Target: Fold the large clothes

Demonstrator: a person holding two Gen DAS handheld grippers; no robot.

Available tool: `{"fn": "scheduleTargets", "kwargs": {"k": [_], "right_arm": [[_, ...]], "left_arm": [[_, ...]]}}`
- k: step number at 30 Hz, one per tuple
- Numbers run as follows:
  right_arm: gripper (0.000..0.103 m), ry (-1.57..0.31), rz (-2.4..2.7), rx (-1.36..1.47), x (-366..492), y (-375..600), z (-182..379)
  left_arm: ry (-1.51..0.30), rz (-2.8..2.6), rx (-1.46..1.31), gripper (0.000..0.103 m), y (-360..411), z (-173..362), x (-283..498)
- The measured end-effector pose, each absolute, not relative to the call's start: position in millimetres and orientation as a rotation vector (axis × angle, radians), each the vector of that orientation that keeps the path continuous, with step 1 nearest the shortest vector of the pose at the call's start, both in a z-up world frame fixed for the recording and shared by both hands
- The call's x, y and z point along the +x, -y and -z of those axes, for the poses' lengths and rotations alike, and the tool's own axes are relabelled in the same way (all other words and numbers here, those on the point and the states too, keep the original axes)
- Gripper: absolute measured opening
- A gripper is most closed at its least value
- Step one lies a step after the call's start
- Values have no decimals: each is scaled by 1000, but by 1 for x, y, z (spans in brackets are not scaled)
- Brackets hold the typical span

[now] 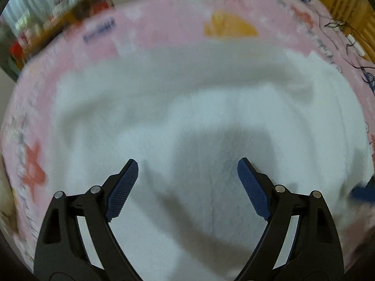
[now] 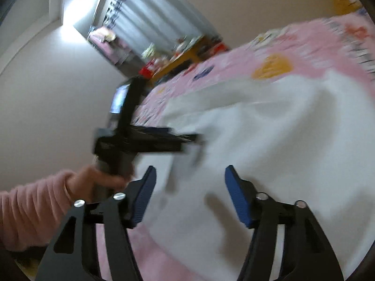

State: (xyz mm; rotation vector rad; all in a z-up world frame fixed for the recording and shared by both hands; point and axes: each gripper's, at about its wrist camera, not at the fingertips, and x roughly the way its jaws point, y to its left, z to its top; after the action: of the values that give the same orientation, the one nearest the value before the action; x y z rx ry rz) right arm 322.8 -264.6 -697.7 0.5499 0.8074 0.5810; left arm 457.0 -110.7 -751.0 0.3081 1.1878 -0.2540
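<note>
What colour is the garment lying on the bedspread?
White; the garment shows best in the left wrist view, on the pink patterned bedspread.

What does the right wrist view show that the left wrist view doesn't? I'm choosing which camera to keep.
Only the right wrist view shows the person's hand in a pink sleeve holding the left gripper's handle. Only the left wrist view shows thin cables at the bedspread's far edge. Both show the white garment lying on the pink bedspread, and open jaws.
</note>
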Motion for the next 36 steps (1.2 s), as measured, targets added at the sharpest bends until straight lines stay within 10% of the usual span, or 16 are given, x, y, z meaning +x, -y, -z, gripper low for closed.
{"fn": "scheduleTargets", "kwargs": {"k": [1,2,15,23,36], "right_arm": [[5,-865,-545,518,335,255,704],[1,-934,-492,469,348,245,713],[0,-959,-280,288,333,264,728],[48,-783,-102,538,187,319,748],[70,-641,35,1141,138,421,818]], "left_arm": [[-1194,234,307,88,109,754,464],[-1198,206,302,88,105,756,476],[-1128,-13,456,93,70,754,517],[-1064,206,315,93,98,709,386],[-1066,227,256,93,130,719,335]]}}
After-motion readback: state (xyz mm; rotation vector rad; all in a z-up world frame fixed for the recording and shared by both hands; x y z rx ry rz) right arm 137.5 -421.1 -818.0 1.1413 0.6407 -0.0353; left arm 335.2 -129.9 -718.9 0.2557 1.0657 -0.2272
